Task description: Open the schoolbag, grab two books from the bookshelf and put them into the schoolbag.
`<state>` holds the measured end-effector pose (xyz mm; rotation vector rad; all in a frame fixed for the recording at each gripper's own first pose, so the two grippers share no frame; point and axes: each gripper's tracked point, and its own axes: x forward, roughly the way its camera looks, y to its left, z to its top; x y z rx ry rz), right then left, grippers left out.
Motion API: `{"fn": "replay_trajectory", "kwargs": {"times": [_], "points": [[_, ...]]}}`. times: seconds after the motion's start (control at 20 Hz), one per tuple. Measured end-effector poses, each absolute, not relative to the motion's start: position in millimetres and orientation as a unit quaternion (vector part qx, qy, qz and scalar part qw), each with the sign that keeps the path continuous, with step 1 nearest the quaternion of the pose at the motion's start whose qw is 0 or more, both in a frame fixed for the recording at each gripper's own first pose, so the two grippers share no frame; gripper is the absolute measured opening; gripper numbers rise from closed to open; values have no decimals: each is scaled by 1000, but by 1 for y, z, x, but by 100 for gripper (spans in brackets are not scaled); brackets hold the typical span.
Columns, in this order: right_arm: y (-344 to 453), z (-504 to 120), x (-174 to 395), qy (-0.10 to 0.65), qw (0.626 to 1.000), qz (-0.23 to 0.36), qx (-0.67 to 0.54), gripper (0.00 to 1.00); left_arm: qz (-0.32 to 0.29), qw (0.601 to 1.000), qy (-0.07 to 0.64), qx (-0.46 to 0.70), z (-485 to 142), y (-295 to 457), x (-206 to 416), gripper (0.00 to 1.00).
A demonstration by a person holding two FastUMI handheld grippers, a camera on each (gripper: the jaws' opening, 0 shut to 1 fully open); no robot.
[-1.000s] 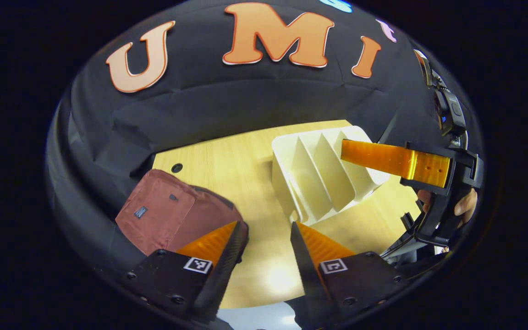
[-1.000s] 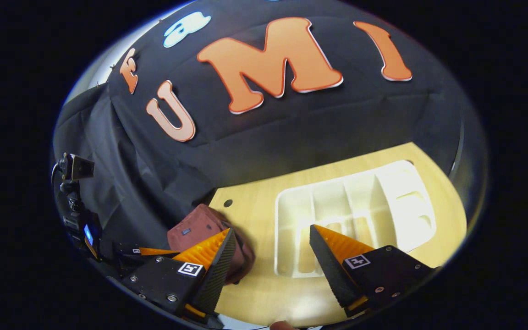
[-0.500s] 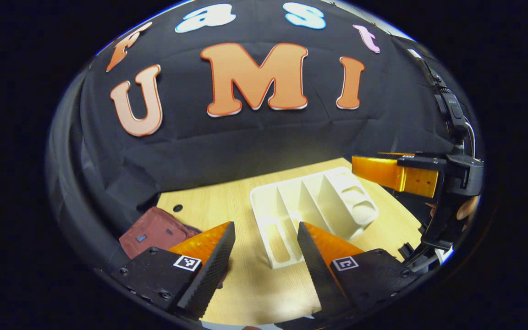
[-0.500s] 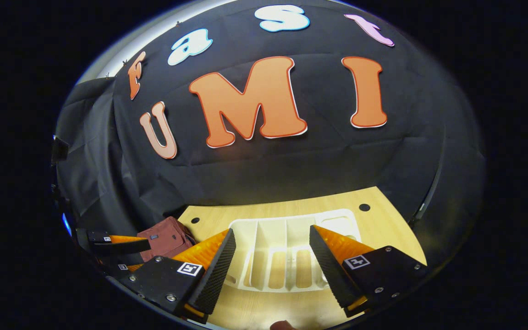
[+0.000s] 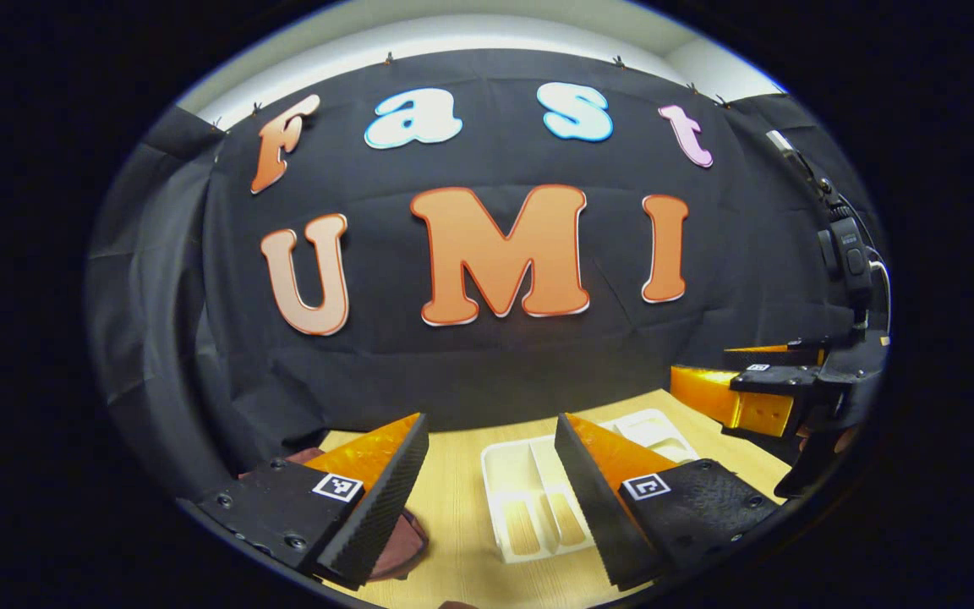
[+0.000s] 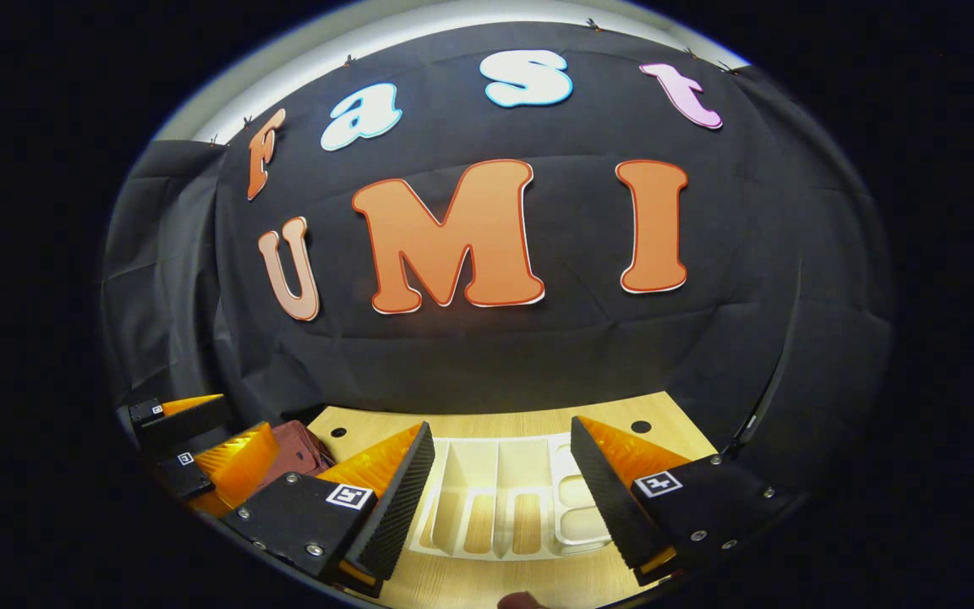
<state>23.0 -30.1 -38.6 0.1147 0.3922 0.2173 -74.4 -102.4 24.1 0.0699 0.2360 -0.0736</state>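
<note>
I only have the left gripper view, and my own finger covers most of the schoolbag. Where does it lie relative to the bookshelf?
Observer: In the right gripper view the dark red schoolbag lies on the table, left of the white bookshelf.
Operator: Is the right gripper open?
Observer: Yes. The right gripper has its fingers wide apart, framing the bookshelf.
Operator: Any books in that shelf?
Observer: The compartments that the right gripper view shows look bare; I see dividers and slots, no book.
</note>
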Motion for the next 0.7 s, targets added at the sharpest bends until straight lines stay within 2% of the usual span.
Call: {"fn": "replay_trajectory", "kwargs": {"times": [0.2,0.25,0.3,0.45,0.65,0.7], "points": [[-27,-32,14,167,979,105,43,96,-16,996,88,6,29,-99,-74,96],[-25,-34,15,167,979,105,42,96,-14,997,75,0,33,-100,-75,100],[-25,-36,13,170,979,106,43,96,-11,998,62,-7,38,-100,-77,96],[-23,-42,12,176,978,107,39,97,3,999,25,-32,45,-98,-84,95],[-24,-42,8,173,979,104,40,96,8,999,17,-30,45,-97,-84,94],[-24,-42,8,171,979,102,38,100,9,999,16,-29,45,-97,-85,94]]}}
